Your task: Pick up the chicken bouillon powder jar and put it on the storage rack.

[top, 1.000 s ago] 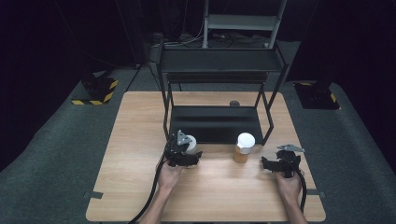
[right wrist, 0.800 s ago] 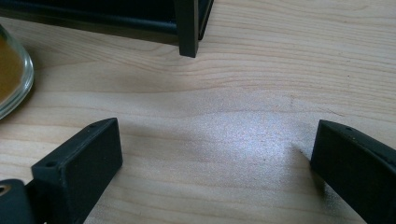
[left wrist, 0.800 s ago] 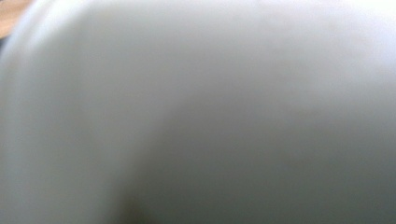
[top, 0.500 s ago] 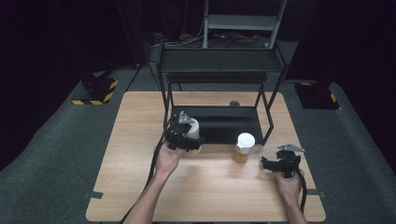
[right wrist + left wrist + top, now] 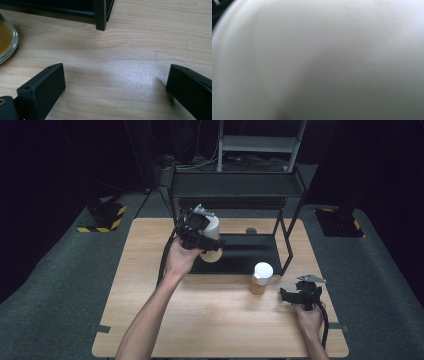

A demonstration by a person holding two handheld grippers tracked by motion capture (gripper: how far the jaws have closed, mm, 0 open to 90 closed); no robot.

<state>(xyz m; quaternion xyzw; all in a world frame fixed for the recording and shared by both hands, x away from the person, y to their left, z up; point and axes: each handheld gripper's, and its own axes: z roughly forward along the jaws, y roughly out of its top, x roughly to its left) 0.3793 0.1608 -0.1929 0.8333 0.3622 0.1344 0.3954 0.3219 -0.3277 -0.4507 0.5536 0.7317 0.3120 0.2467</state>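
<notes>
A jar with a white lid (image 5: 214,224) and amber contents hangs tilted in the air in front of the black rack, and my left gripper (image 5: 206,239) is shut on it. In the left gripper view the lid's pale surface (image 5: 318,60) is a blur right against the camera. A second white-lidded amber jar (image 5: 261,277) stands on the wooden table (image 5: 150,320). To its right, low over the table, my right gripper (image 5: 300,296) is open; in the right gripper view (image 5: 112,82) bare wood lies between its jaws, and that jar's glass edge (image 5: 6,40) shows at the left.
A black two-level rack (image 5: 235,185) stands on the table's far half, its lower tray (image 5: 250,256) dark and its front right leg (image 5: 101,15) just ahead of my right gripper. A small round object (image 5: 251,230) lies behind the tray. Grey carpet surrounds the table.
My left hand has lifted the jar off the table and carried it up and away from the person, toward the rack. The right hand and the standing jar have stayed put.
</notes>
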